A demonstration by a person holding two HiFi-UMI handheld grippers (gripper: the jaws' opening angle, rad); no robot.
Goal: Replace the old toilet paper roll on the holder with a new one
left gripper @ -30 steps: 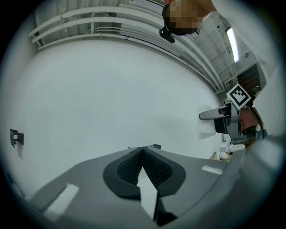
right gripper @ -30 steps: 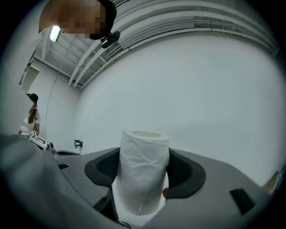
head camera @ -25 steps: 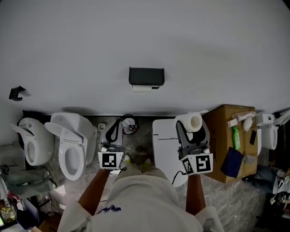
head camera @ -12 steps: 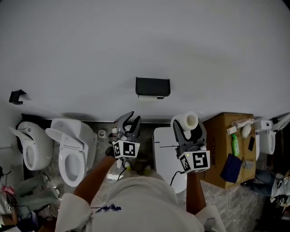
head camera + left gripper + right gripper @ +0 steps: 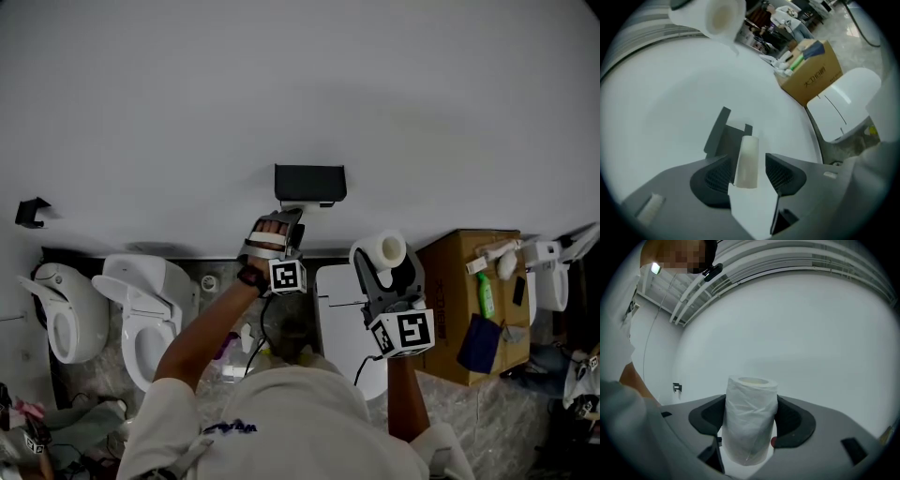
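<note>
A black holder (image 5: 309, 182) hangs on the white wall with the old roll (image 5: 302, 202), worn down to a thin pale tube, under it. My left gripper (image 5: 286, 217) reaches up to it. In the left gripper view the tube (image 5: 749, 150) lies between the jaws of the left gripper (image 5: 748, 165), which are opening, with a gap beside each pad; the holder (image 5: 723, 137) shows behind. My right gripper (image 5: 386, 268) is shut on the new roll (image 5: 384, 249), lower right of the holder. The right gripper (image 5: 750, 422) view shows that wrapped white roll (image 5: 751, 413) upright between the pads.
Two open toilets (image 5: 141, 305) stand at the lower left, and a closed white toilet lid (image 5: 336, 300) lies below the grippers. A cardboard box (image 5: 469, 281) with bottles and a cloth is at the right. A small black hook (image 5: 30, 211) is on the wall at far left.
The left gripper came up from low by the floor to the holder, rolled over, and its jaws went from shut to open around the old tube. The right gripper with the new roll barely shifted.
</note>
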